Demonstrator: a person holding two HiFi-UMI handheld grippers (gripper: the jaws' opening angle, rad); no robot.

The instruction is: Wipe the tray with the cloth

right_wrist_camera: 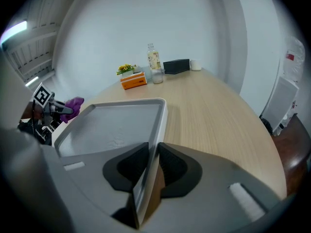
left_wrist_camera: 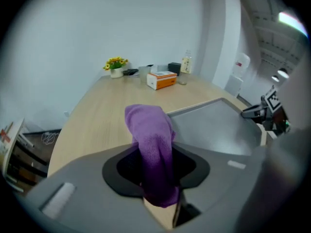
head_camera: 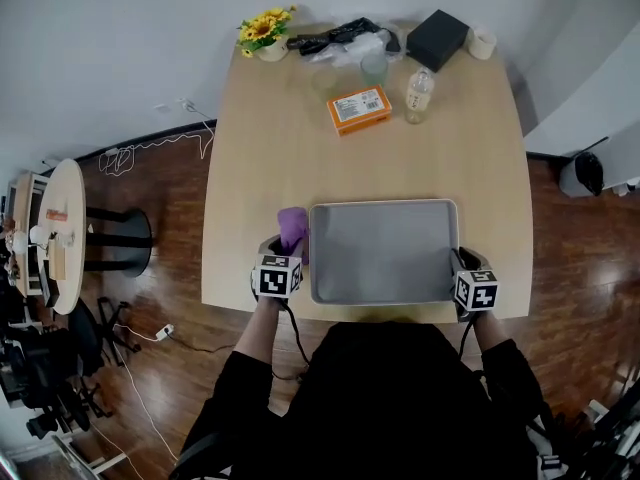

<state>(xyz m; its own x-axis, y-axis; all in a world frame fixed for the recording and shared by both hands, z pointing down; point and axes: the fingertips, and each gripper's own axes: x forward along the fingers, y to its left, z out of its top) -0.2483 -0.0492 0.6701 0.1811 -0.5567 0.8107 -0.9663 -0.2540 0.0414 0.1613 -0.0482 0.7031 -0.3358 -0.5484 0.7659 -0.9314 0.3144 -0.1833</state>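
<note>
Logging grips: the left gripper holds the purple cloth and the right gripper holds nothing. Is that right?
No: the right gripper is clamped on the rim of the tray, as the right gripper view shows. The left gripper does hold the purple cloth.

Far edge of your table: the clutter beyond the work area

Along the far edge of the table (head_camera: 260,158) you have a pot of yellow flowers (head_camera: 264,30) at the left corner, then a black bundle (head_camera: 340,36) with clear plastic beside it, a glass (head_camera: 374,66), a black box (head_camera: 437,39) and a small white roll (head_camera: 482,43) at the right corner. An orange box (head_camera: 358,109) and a clear bottle (head_camera: 419,95) stand just inward of those. Off the left edge, a round side table (head_camera: 62,230) stands on the wooden floor (head_camera: 160,188), where a white cable (head_camera: 150,148) trails.
</note>
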